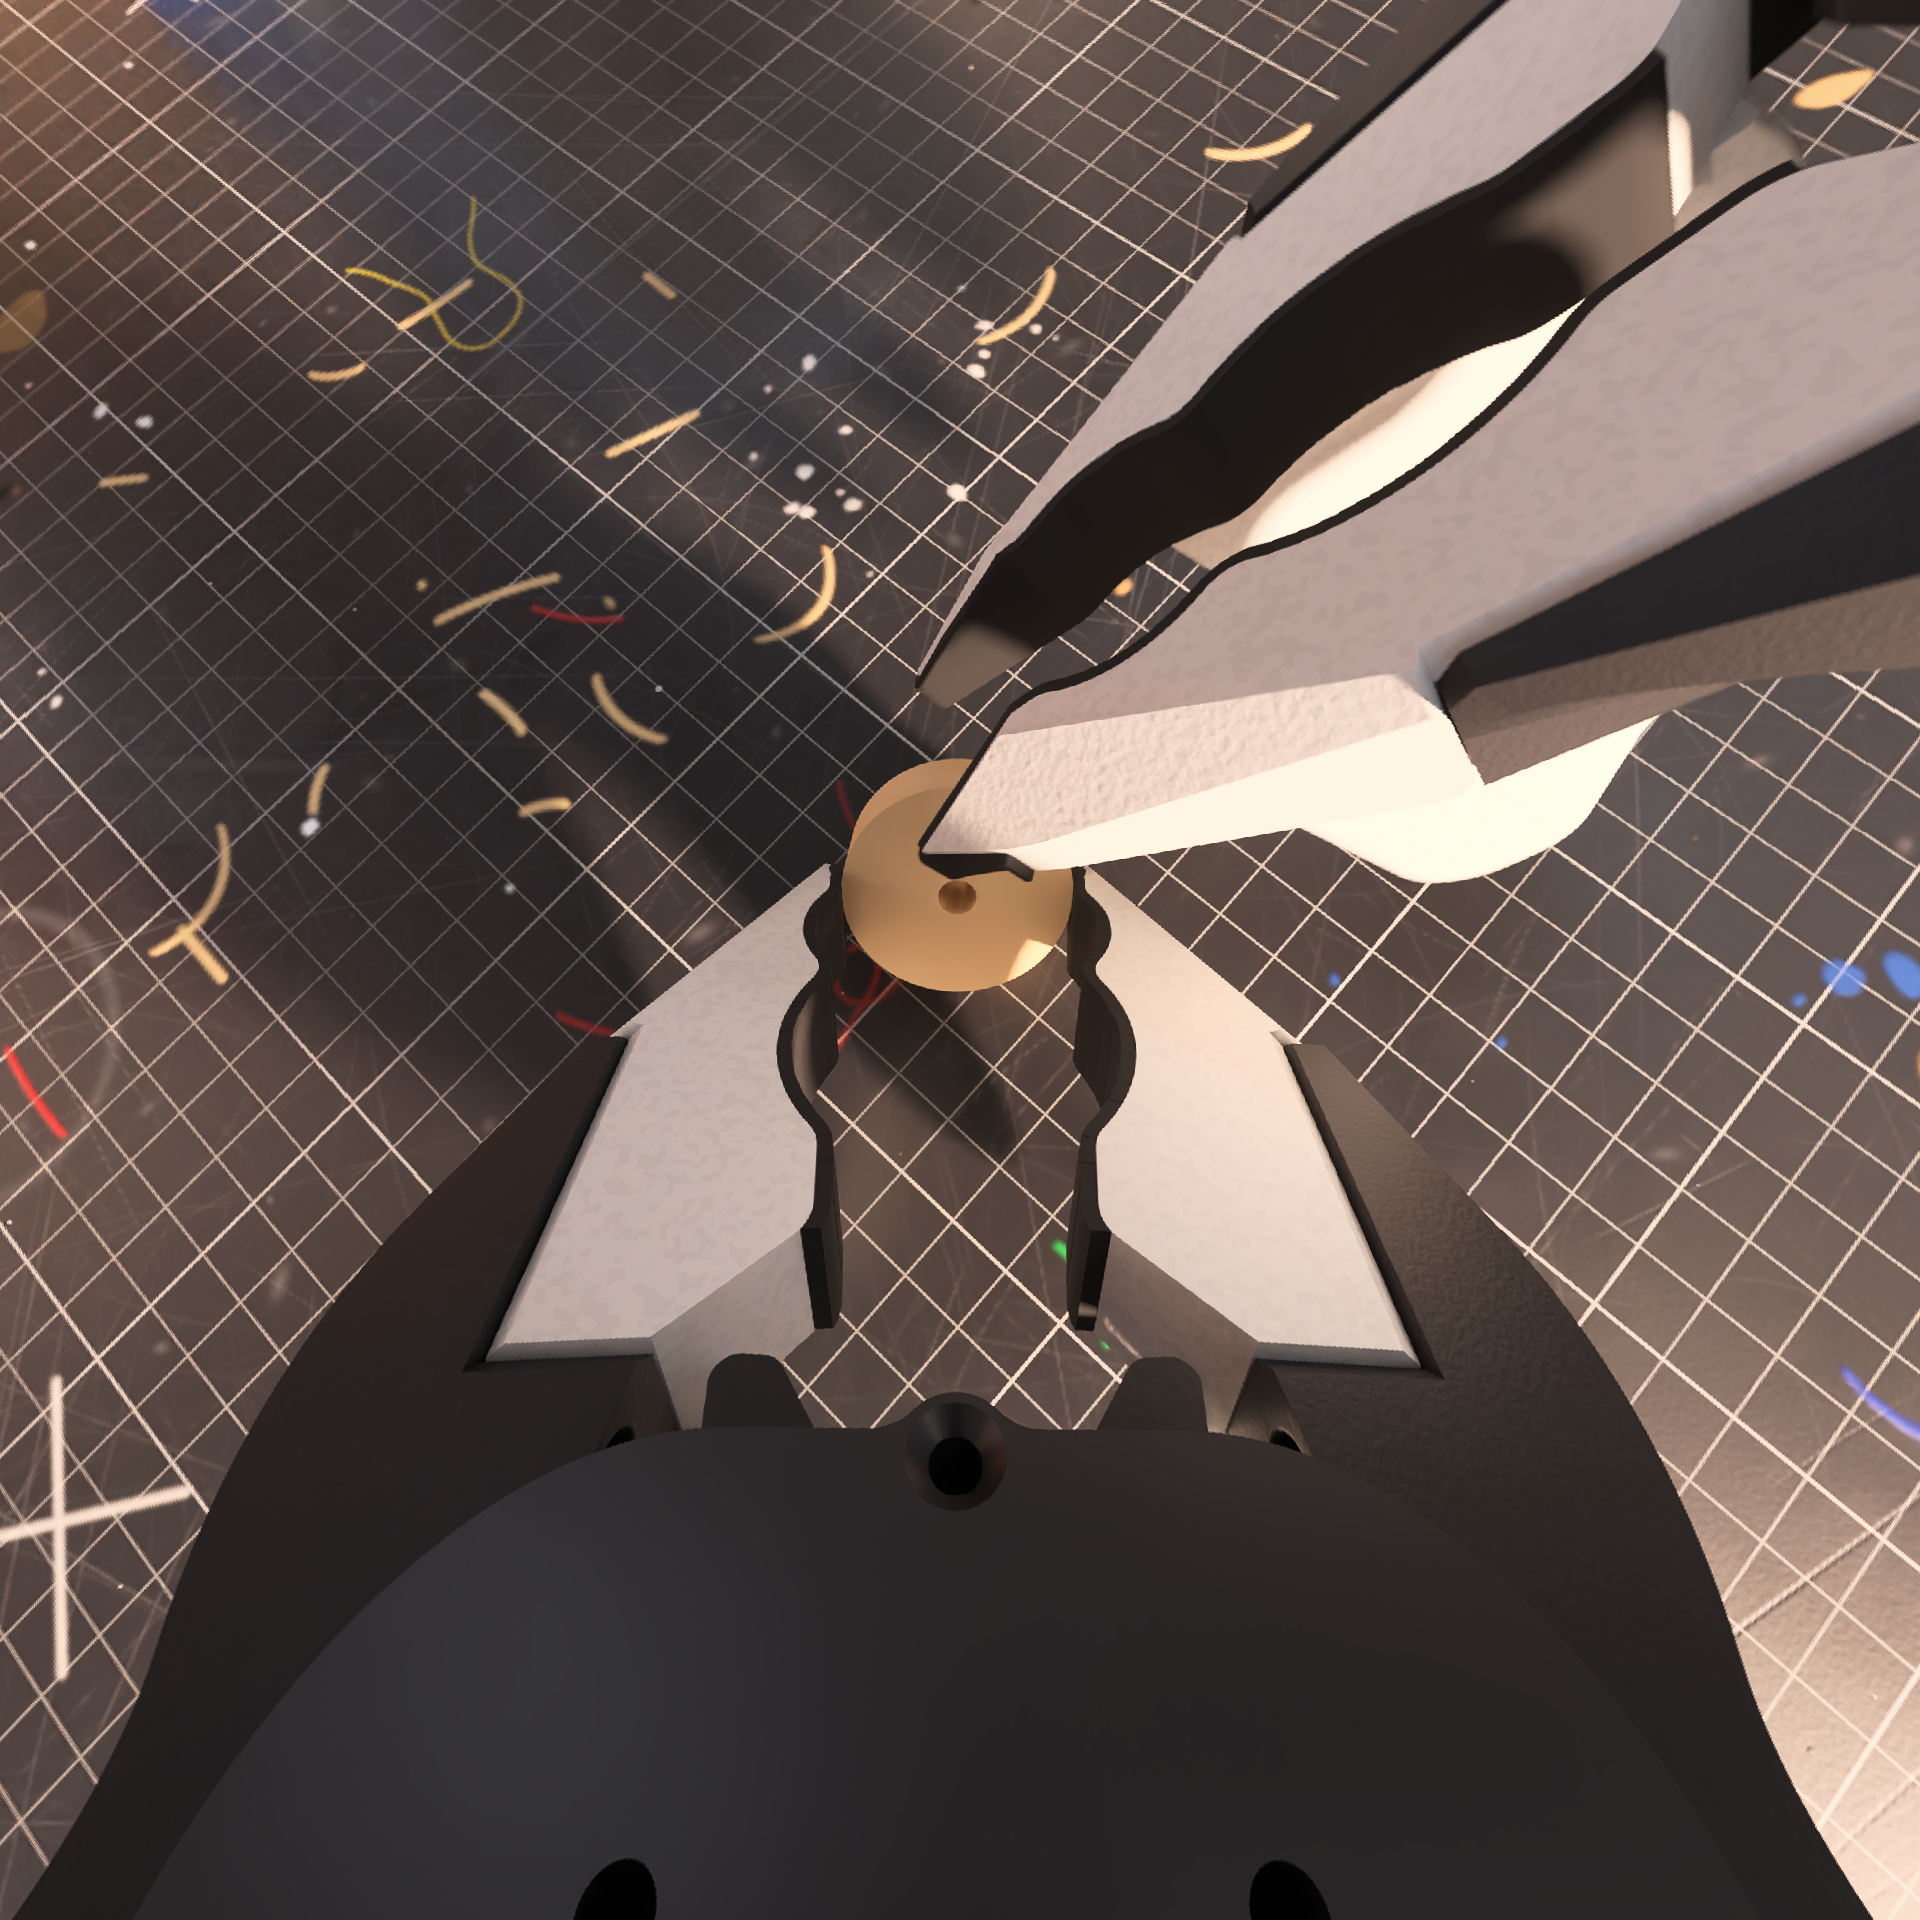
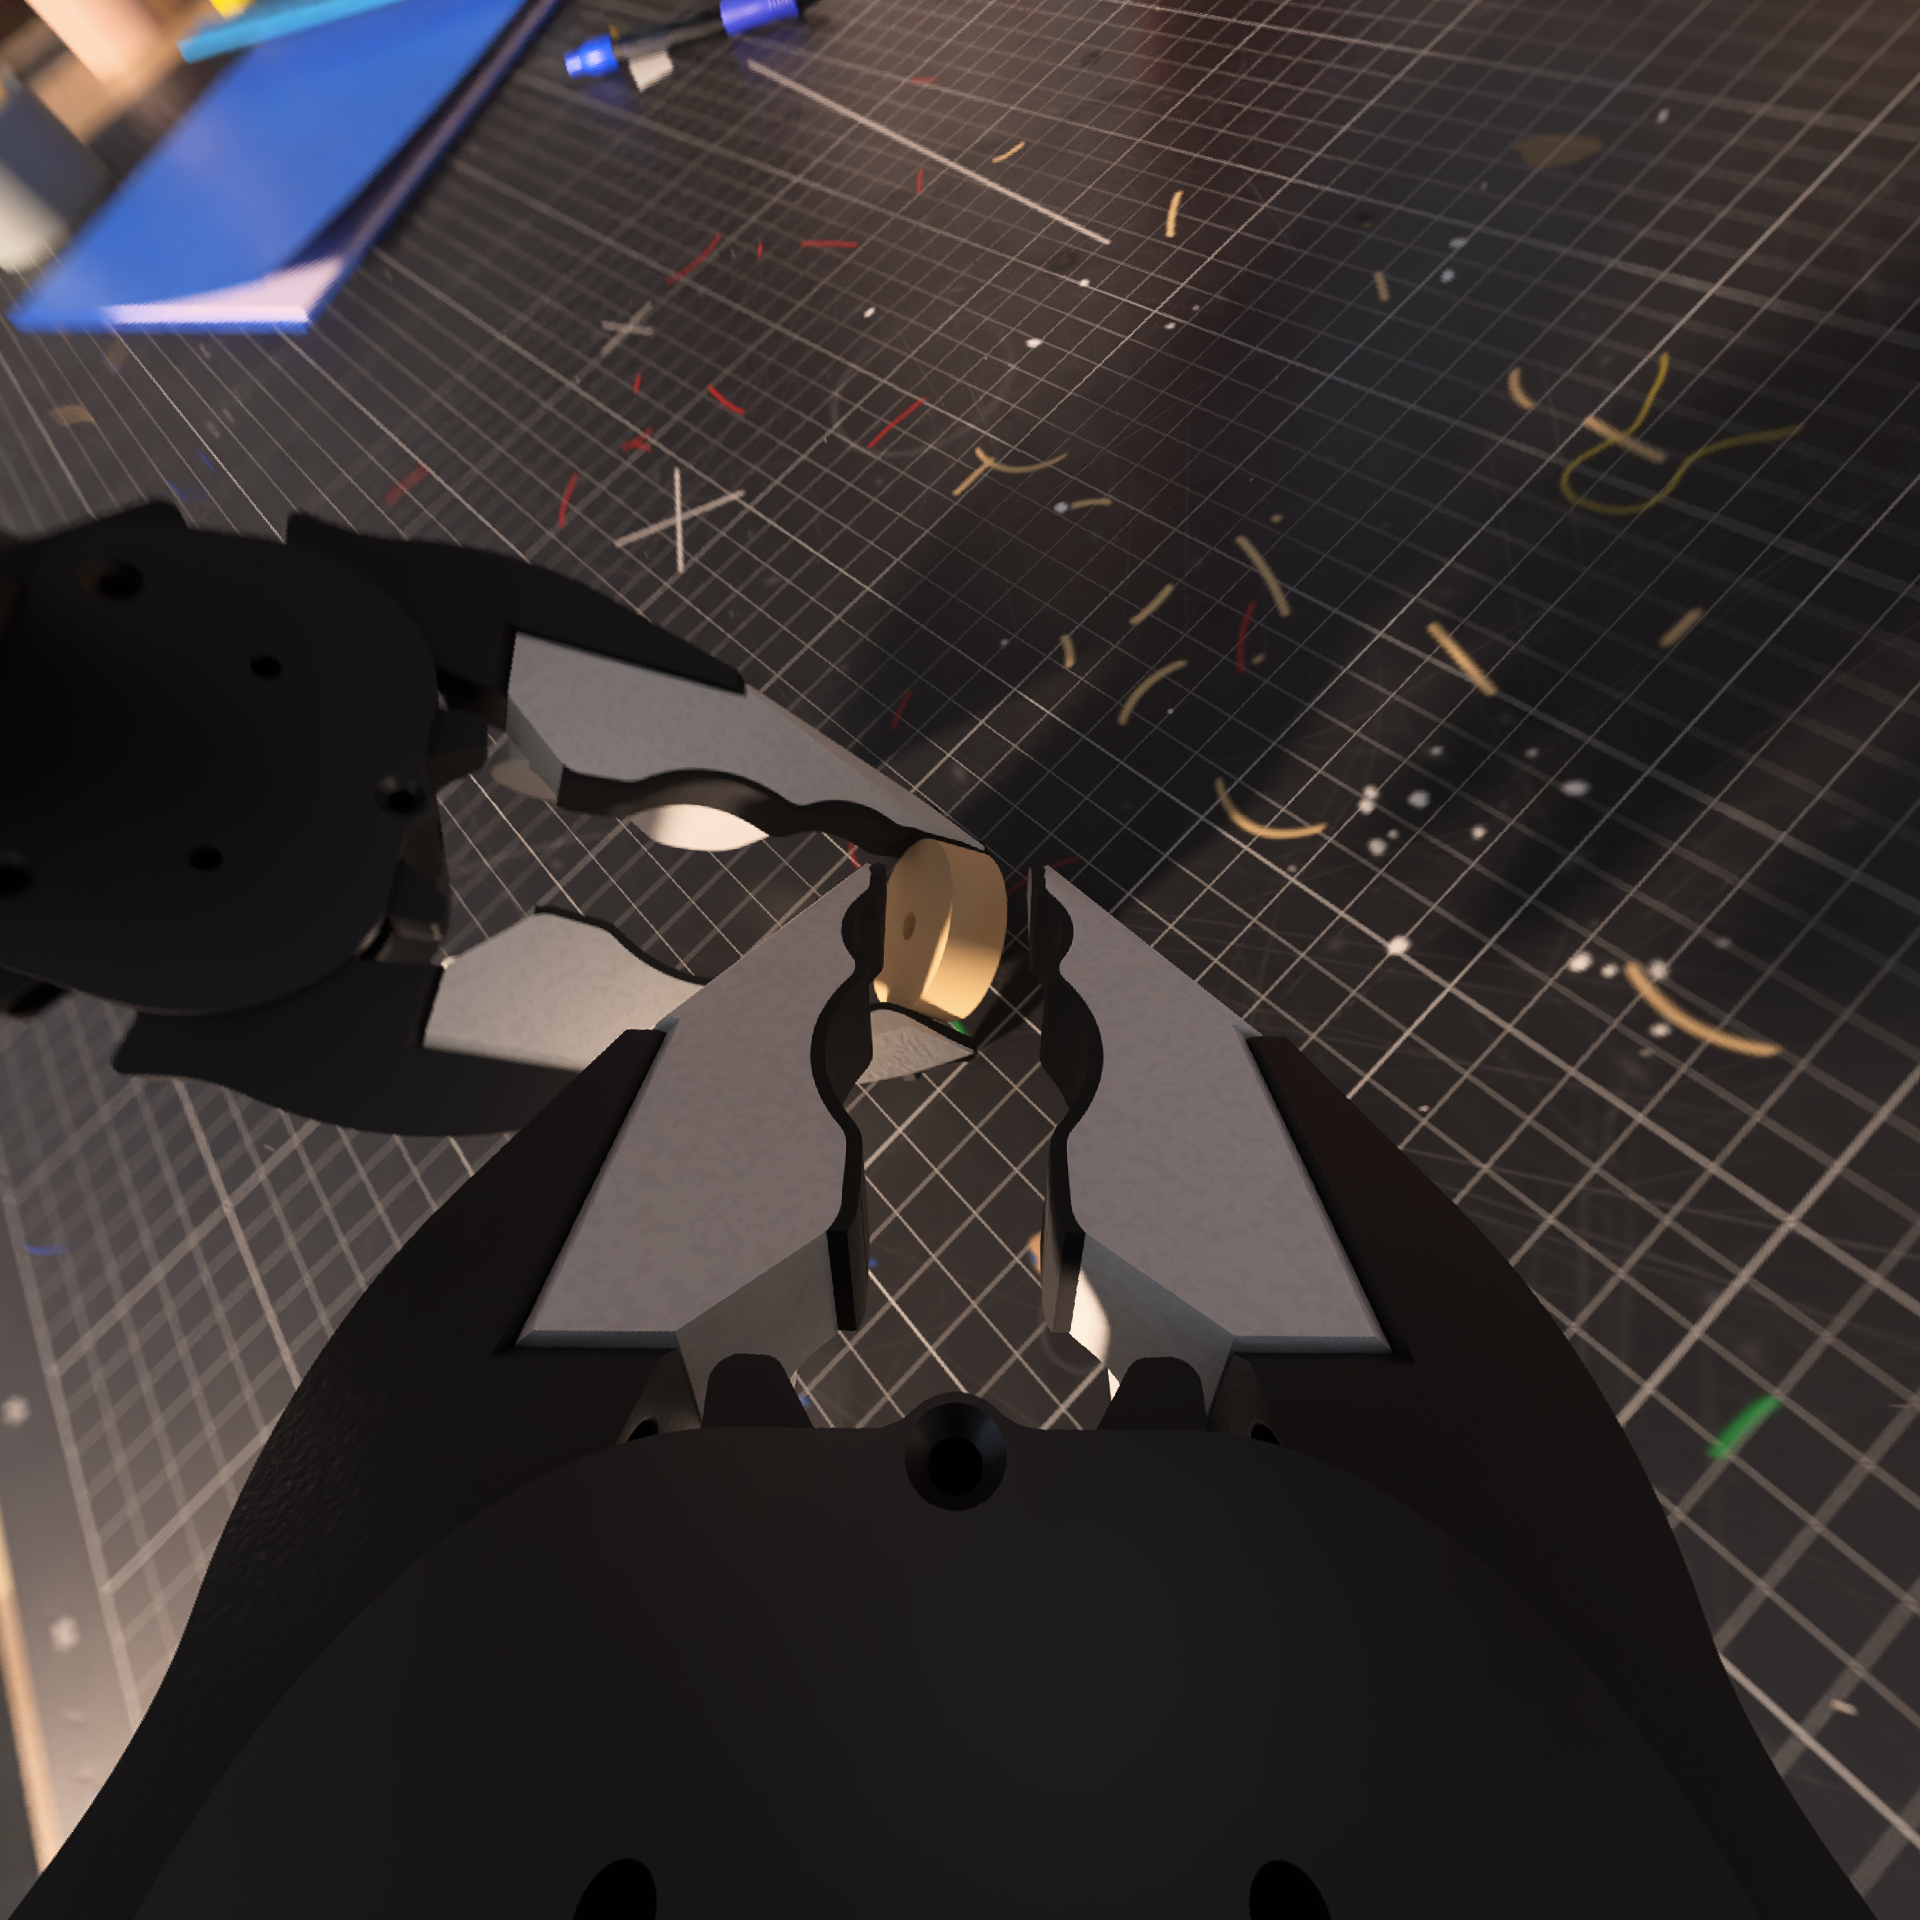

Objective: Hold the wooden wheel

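The wooden wheel (image 1: 940, 951) is a small pale disc with a centre hole, held upright off the cutting mat (image 1: 416, 1091). My left gripper (image 1: 956, 904) is shut on its rim, one finger on each side. In the right wrist view the wheel (image 2: 935, 940) sits between my right gripper's (image 2: 954, 904) fingers: the left finger is against its face, and a small gap shows at the right finger. The left gripper (image 2: 940, 951) comes in from the left there, one finger above and one below the wheel. In the left wrist view the right gripper (image 1: 930, 764) reaches in from the upper right.
The dark gridded mat (image 2: 1455, 1143) is strewn with wood shavings (image 1: 499, 597), red thread bits and paint specks. A blue notebook (image 2: 239, 177) and blue-capped markers (image 2: 665, 47) lie at the far left edge in the right wrist view.
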`<state>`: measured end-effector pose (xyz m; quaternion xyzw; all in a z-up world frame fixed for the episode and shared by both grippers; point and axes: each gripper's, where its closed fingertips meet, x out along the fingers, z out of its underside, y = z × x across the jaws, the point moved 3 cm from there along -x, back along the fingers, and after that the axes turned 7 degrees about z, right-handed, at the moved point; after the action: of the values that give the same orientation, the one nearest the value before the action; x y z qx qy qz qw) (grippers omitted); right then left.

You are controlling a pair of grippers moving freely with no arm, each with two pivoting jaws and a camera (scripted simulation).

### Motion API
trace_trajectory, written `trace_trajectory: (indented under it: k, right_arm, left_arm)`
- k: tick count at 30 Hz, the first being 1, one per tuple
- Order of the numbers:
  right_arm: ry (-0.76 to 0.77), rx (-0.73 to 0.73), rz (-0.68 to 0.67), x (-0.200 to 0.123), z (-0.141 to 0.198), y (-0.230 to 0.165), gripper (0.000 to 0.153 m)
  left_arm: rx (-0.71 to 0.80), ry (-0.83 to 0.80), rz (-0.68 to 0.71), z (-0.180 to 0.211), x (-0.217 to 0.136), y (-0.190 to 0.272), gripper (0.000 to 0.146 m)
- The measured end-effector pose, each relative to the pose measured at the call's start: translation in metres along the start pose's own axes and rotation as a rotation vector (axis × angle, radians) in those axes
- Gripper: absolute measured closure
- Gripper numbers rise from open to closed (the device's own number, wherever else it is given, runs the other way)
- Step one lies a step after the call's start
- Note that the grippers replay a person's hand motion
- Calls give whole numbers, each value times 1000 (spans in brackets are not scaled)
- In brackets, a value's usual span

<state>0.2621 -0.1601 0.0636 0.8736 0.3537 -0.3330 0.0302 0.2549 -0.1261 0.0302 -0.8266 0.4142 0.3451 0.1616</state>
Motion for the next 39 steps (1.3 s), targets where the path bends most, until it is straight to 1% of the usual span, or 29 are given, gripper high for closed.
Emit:
trace_trajectory:
  k: [3,5,10,17,20,25,29,33,39]
  right_arm:
    - [-15,-142,61,-4,0,0,129]
    - [-17,-191,83,-7,2,0,130]
    - [-13,-152,74,0,-3,0,131]
    - [-20,-171,79,-5,1,0,130]
    - [-27,-157,70,-2,-2,0,130]
    - [-41,-200,110,-4,-1,0,131]
    - [-48,-156,62,-2,-4,1,131]
    - [-39,-187,89,-2,-3,1,131]
    - [-41,-156,54,-2,-4,0,131]
  left_arm:
    - [17,1,2,0,-1,0,104]
    - [17,-4,13,1,-1,0,104]
    - [-36,-16,11,1,0,0,104]
    - [-3,-17,15,0,-1,-1,104]
    - [-18,-21,32,1,0,0,104]
    - [-11,-17,26,1,0,-1,104]
    - [-13,-18,36,1,0,0,104]
    - [-26,-13,30,1,0,-1,104]
    - [-26,-19,47,1,0,-2,104]
